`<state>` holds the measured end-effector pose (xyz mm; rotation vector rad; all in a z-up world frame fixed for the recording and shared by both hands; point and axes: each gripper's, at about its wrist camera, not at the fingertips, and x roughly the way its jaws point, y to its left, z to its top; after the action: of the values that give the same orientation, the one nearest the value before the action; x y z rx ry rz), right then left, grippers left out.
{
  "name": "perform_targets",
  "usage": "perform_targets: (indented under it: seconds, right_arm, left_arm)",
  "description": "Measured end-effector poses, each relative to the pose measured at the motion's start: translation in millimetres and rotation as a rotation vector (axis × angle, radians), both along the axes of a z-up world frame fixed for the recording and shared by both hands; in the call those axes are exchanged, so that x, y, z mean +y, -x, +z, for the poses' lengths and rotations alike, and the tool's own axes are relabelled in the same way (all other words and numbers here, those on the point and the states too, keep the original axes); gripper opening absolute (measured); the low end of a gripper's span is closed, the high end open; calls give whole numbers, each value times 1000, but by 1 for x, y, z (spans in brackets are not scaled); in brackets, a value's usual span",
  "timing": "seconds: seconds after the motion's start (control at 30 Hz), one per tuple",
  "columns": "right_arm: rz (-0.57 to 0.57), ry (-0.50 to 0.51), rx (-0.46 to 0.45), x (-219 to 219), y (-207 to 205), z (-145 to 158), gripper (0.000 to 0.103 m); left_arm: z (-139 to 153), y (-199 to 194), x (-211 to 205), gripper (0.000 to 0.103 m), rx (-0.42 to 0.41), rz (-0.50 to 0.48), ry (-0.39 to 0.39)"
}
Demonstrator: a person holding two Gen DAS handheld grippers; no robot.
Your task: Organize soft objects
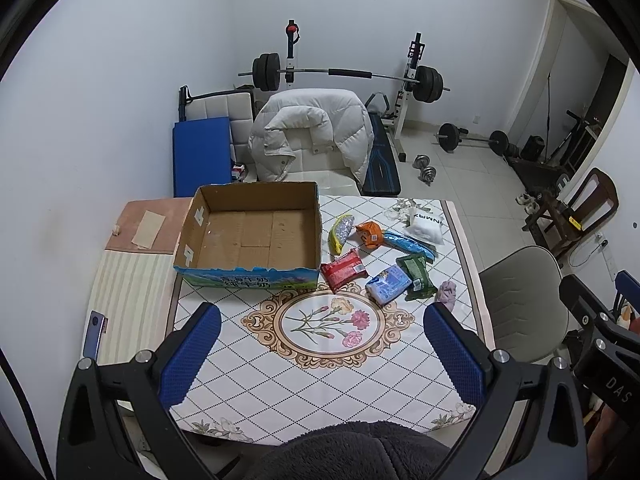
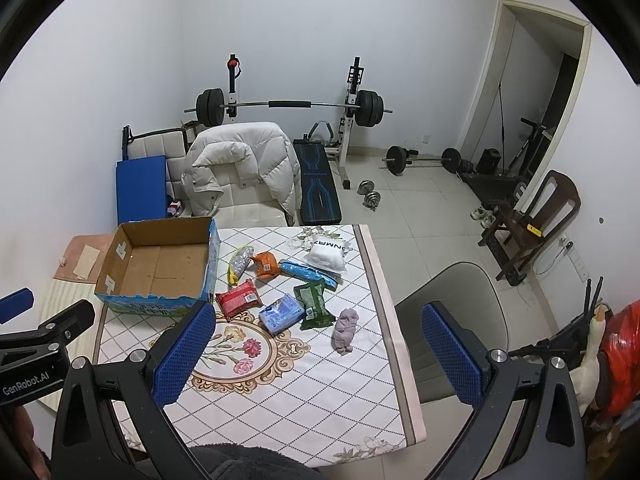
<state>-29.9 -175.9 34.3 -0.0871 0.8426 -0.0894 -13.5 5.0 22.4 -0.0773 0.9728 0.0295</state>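
Note:
An empty cardboard box (image 1: 256, 236) (image 2: 158, 264) stands at the table's far left. To its right lie several soft items: a red pack (image 1: 343, 269) (image 2: 239, 299), a light blue pack (image 1: 388, 283) (image 2: 281, 313), a green pack (image 1: 417, 270) (image 2: 314, 304), an orange pack (image 1: 370, 233) (image 2: 265, 264), a yellow-silver pouch (image 1: 341, 230) (image 2: 239, 262), a long blue pack (image 1: 408, 242) (image 2: 306, 272), a white bag (image 1: 426, 226) (image 2: 326, 254) and a mauve cloth (image 1: 447, 295) (image 2: 345, 330). My left gripper (image 1: 322, 354) and right gripper (image 2: 318, 354) are both open, empty, held above the table's near side.
The table (image 1: 304, 392) carries a flowered cloth. A grey chair (image 2: 452, 320) stands at its right side, a chair with a white jacket (image 1: 312, 136) behind it. A weight bench, barbells and dumbbells fill the floor beyond. A phone (image 1: 95, 334) lies at the left edge.

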Motion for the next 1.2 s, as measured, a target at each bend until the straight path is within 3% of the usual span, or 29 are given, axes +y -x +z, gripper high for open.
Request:
perform_targets:
  seconds: [1.03,1.2]
  right_arm:
    - [1,-11,-2,4,1,2,103]
    - [-15,-56,29,-2,-14,-4,103]
  left_arm:
    - [2,2,0,103,-7,0,-8]
    - [-12,-27,-3,103,3,-39,-7]
